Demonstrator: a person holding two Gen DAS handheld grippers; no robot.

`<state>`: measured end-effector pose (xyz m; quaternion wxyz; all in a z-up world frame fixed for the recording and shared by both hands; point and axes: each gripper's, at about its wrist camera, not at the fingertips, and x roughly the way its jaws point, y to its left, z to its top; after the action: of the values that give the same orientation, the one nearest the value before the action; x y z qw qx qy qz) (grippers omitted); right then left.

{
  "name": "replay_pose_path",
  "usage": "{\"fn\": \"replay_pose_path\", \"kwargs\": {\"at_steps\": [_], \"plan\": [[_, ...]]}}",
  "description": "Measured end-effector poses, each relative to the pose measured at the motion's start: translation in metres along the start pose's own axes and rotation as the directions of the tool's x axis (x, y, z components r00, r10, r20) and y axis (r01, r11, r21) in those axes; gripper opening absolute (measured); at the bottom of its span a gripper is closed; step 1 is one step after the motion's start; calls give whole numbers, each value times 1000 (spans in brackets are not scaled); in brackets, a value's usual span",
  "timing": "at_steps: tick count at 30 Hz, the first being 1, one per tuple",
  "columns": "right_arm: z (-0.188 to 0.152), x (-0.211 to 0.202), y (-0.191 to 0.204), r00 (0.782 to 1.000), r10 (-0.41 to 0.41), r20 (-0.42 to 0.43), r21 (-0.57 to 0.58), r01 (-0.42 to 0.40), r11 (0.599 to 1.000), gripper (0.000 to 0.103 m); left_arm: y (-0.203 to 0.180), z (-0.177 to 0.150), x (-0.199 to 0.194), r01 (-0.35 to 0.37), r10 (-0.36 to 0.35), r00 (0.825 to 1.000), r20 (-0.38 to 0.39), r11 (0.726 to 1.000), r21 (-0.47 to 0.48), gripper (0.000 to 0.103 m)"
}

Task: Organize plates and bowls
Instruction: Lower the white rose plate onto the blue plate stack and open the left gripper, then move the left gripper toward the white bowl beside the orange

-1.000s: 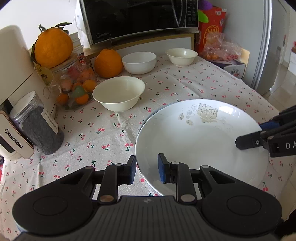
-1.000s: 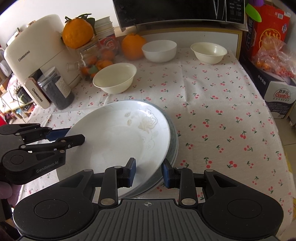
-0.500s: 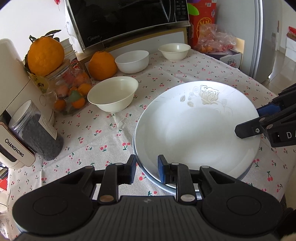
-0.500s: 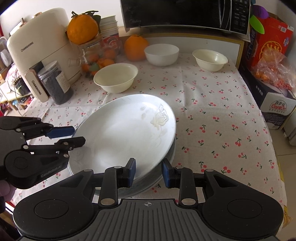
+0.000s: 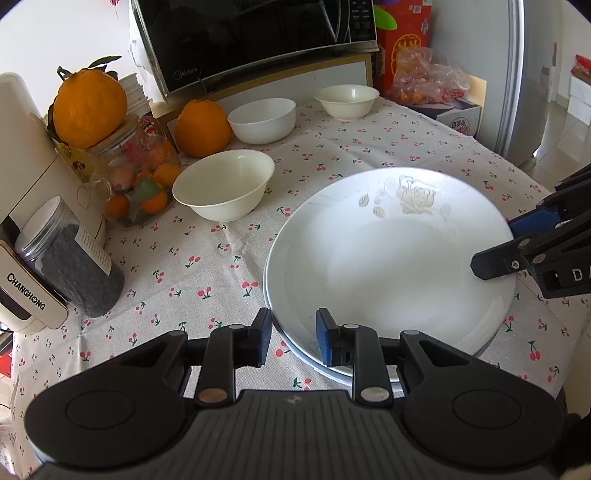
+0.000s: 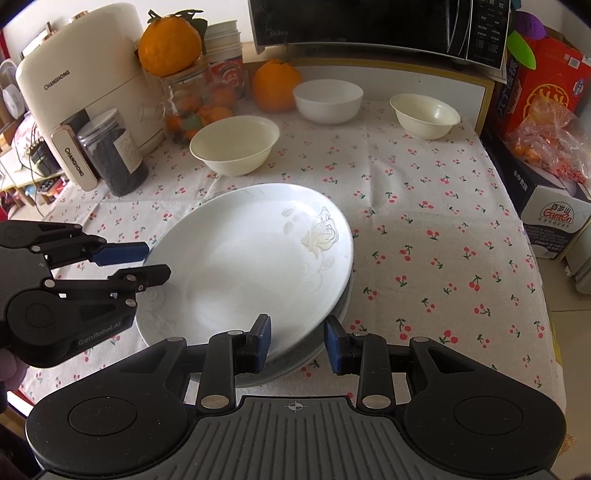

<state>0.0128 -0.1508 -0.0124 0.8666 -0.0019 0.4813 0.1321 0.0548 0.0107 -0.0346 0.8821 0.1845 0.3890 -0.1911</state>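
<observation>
Both the left tool and right tool sit open astride opposite rims of the top plate, stacked on another plate on the desk.

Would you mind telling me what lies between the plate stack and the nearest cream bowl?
Only bare cherry-print tablecloth lies between the plate stack and the nearest cream bowl, as the right wrist view shows.

Cherry-print tablecloth, microwave, two oranges, dark-filled jar, cream appliance
</observation>
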Motion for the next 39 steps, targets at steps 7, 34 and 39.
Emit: {"fn": "replay_pose_path", "kwargs": {"at_steps": [7,34,39], "plan": [[-3,3,0,999,8,-34,-23,-9,1000,39,-2,0,-1,3,-3,1000,0,1000,-5,28],[40,-15,-27,998,22,53,124,-28,992,81,11,27,-4,3,-3,1000,0,987,-163,96],[59,-26,-39,993,-2,121,174,-19,985,87,16,40,0,-13,3,999,-36,963,-271,101]]}}
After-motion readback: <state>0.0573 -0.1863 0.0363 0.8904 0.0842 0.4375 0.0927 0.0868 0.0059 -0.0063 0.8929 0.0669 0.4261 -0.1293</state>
